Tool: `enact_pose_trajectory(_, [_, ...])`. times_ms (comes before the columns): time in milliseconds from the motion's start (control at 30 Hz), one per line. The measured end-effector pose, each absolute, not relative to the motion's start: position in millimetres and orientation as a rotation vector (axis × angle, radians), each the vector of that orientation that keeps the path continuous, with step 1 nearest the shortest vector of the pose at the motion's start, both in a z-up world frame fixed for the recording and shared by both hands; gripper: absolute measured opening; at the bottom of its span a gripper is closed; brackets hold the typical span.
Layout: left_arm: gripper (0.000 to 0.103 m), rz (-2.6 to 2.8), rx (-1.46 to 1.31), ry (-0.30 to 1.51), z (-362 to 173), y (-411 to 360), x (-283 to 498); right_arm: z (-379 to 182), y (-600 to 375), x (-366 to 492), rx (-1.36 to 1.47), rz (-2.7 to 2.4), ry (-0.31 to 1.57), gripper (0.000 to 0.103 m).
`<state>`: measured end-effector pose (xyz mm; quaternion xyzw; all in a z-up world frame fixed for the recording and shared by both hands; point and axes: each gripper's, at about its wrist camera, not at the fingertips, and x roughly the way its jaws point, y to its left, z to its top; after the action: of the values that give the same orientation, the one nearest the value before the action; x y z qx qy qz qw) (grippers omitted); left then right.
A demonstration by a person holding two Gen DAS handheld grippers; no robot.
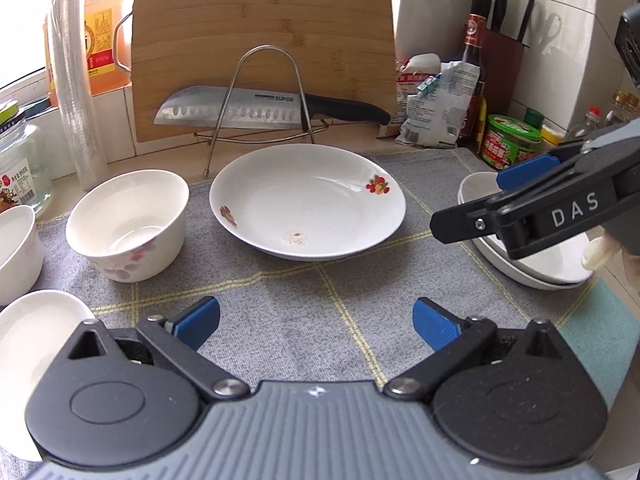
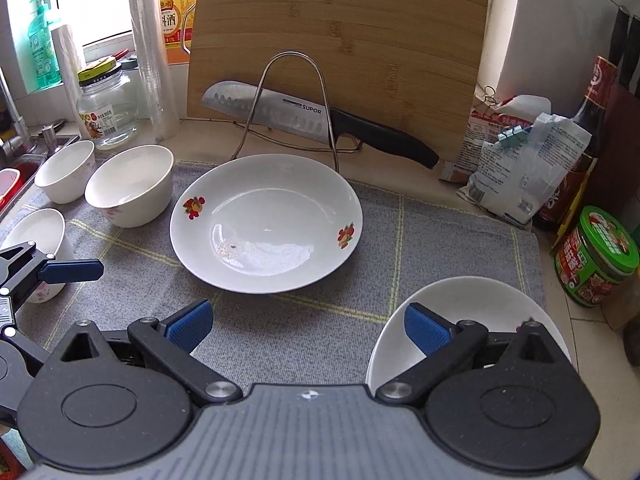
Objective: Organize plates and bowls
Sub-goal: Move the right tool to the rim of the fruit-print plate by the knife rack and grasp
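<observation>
On the grey mat (image 1: 280, 320) sits a fruit-patterned plate (image 1: 308, 204), bowls (image 1: 128, 224) to its left. Both the left claw (image 1: 316, 322) and right claw (image 2: 308, 326) are spread wide, holding nothing.

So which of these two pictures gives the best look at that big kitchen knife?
The left wrist view: the knife lies nearly side-on against the cutting board, its blade, brand mark and handle all clear behind the wire stand. The right wrist view shows the whole knife too, but angled.

Bright window (image 2: 100, 4) daylight from upper left, overexposed; fisheye edges curve.
</observation>
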<state>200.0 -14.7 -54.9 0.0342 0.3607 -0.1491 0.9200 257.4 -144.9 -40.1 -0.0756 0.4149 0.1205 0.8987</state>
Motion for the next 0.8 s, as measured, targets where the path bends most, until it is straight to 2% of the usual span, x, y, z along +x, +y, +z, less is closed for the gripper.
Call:
enact_pose_trajectory(267, [0.102, -0.175, 0.059, 0.804, -66, -36, 228, -43, -161, 309, -0.164, 0.401, 0.859, 0.103])
enact_pose_trajectory(800, [0.102, -0.181, 0.051, 0.894, -91, -45, 248, -65, -160, 391, -0.198, 0.449, 1.010, 0.103])
